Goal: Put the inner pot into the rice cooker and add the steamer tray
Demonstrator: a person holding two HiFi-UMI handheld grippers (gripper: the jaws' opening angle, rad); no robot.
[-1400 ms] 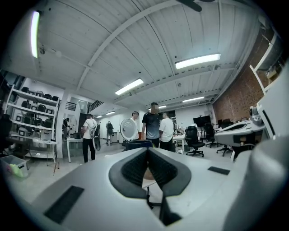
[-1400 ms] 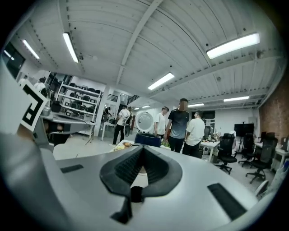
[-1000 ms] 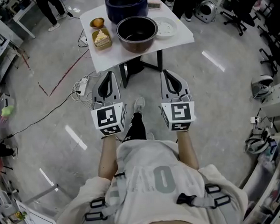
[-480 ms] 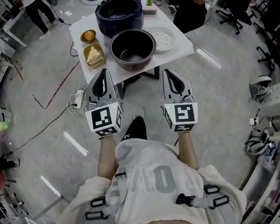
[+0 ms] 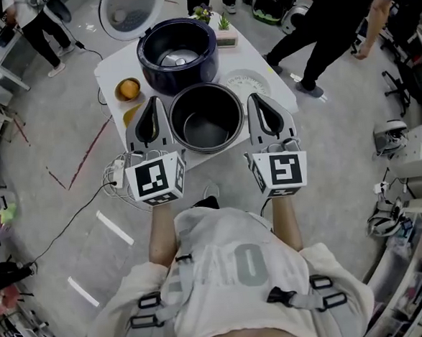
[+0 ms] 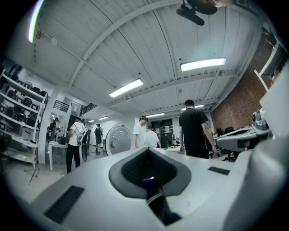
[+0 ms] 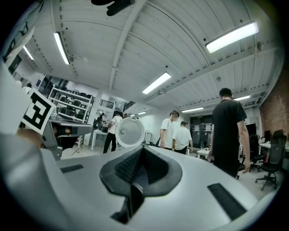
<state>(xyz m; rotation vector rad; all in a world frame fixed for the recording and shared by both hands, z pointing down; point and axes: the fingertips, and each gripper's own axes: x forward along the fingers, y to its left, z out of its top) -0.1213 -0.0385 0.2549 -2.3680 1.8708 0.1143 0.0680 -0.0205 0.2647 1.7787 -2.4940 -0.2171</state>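
The dark metal inner pot (image 5: 206, 119) stands empty on the white table (image 5: 110, 67), near its front edge. Behind it is the dark blue rice cooker (image 5: 178, 53) with its round lid (image 5: 131, 10) raised. The white steamer tray (image 5: 247, 81) lies flat to the pot's right. My left gripper (image 5: 152, 103) and right gripper (image 5: 259, 99) flank the pot in the head view, both shut and holding nothing. I cannot tell whether they touch it. The left gripper view shows its shut gripper (image 6: 146, 151) and the lid (image 6: 119, 140). The right gripper view shows its shut gripper (image 7: 142, 150) and the lid (image 7: 129, 131).
A small bowl with an orange (image 5: 127, 88) sits left of the cooker, and small potted plants (image 5: 211, 16) stand behind it. Several people (image 5: 323, 26) stand beyond the table. A power strip and cables (image 5: 114, 179) lie on the floor to the left. Office chairs are at the right.
The person has walked up to the table. Both grippers moved forward from over the floor and now sit on either side of the inner pot, still shut.
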